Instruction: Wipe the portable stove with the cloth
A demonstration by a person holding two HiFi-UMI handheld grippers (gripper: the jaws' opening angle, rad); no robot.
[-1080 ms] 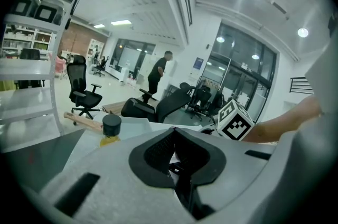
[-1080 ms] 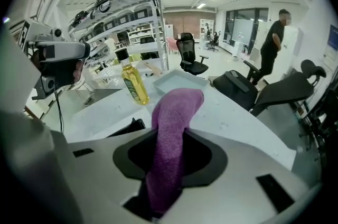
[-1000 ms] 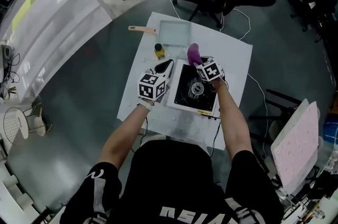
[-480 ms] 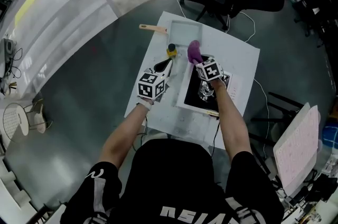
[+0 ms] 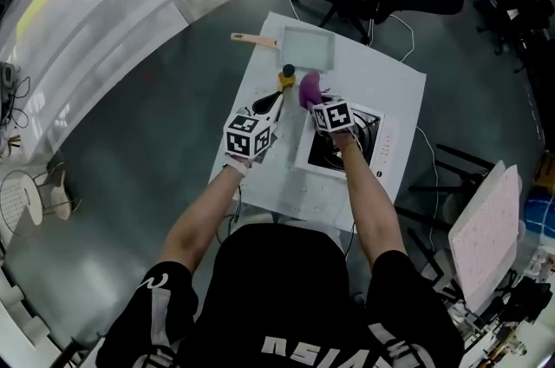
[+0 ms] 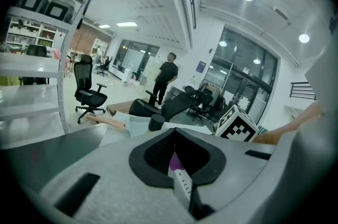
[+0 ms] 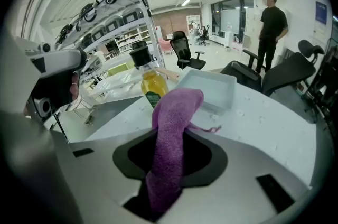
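Since the earlier frame, the right gripper (image 5: 317, 102) has been shifted from over the burner to the far-left corner of the black-topped, white-rimmed portable stove (image 5: 368, 139). The purple terry cloth (image 5: 309, 88) is clamped in its jaws. Its long axis lies along them, with the free end pointed at the far edge of the white table (image 5: 390, 88), just beside the yellow, black-capped bottle (image 5: 287, 78). A shallow white tray (image 5: 308, 48) is noted beyond. The left gripper (image 5: 276, 102) is held closed and empty, off the stove's left edge.
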